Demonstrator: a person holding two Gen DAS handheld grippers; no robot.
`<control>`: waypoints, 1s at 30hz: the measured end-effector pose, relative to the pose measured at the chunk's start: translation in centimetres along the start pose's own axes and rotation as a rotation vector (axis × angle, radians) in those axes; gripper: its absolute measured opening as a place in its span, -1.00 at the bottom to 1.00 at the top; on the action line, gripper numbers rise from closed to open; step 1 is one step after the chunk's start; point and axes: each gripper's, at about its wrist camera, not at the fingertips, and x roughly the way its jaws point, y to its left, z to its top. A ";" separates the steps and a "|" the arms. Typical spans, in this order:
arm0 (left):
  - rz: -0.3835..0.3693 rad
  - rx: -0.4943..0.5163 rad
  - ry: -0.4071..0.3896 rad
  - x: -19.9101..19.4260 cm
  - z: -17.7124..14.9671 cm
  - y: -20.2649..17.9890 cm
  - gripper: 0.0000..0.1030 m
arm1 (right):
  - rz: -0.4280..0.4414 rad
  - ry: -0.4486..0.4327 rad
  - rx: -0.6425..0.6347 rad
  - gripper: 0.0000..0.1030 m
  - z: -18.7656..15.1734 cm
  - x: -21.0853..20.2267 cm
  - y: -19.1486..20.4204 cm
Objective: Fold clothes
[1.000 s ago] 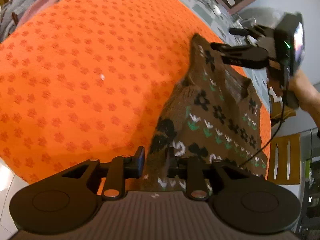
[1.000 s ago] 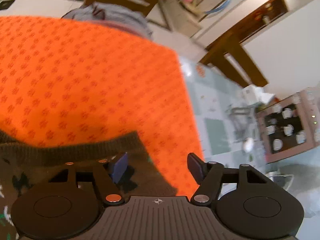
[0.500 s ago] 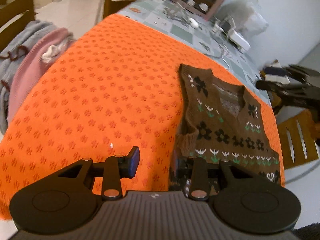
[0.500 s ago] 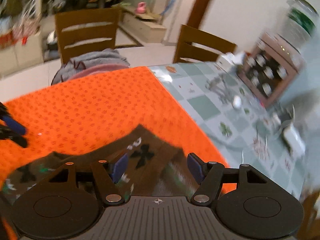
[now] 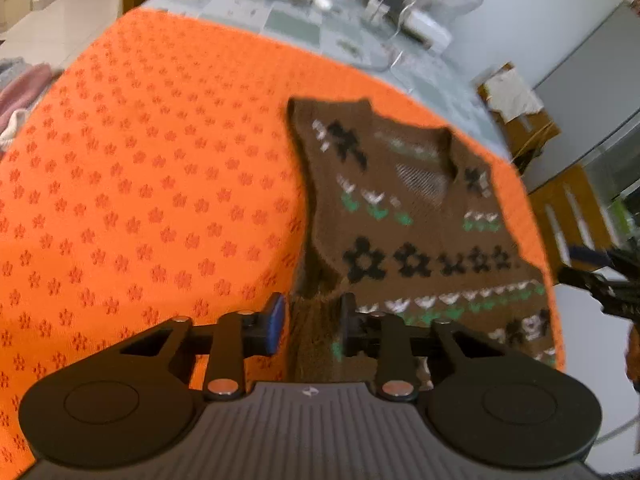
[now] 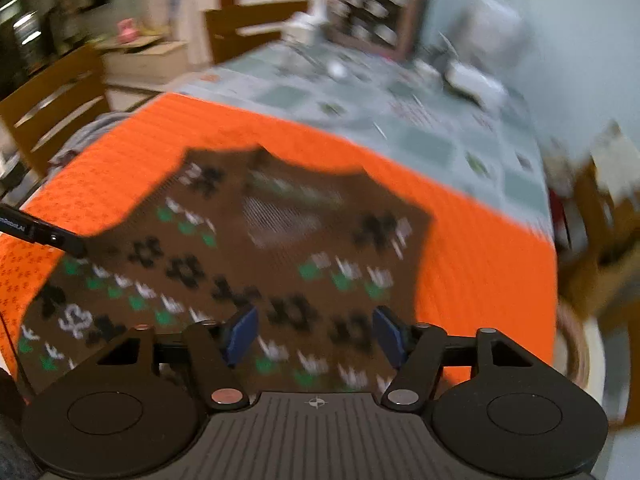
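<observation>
The brown knitted vest (image 5: 404, 216) is lying spread on the orange cloth (image 5: 152, 184), near its right-hand side, neck away from me and hem toward me. I am working the laying-out step, with no fold made yet as far as I can judge. My left gripper (image 5: 310, 320) is sitting at the vest's near left corner; its jaws have just been closing and a bunched bit of hem is standing between them, though I cannot tell whether the pads are actually pressing it. My right gripper (image 6: 316, 332) is hovering over the vest's lower half, jaws half apart, having just narrowed, and gripping nothing. Next I should be pinching one side edge with both grippers and carrying it across the middle.
</observation>
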 end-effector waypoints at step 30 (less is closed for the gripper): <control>0.030 -0.108 -0.067 -4.7 -7.4 0.0 0.09 | 0.058 0.115 0.273 0.04 -11.7 -0.5 -8.2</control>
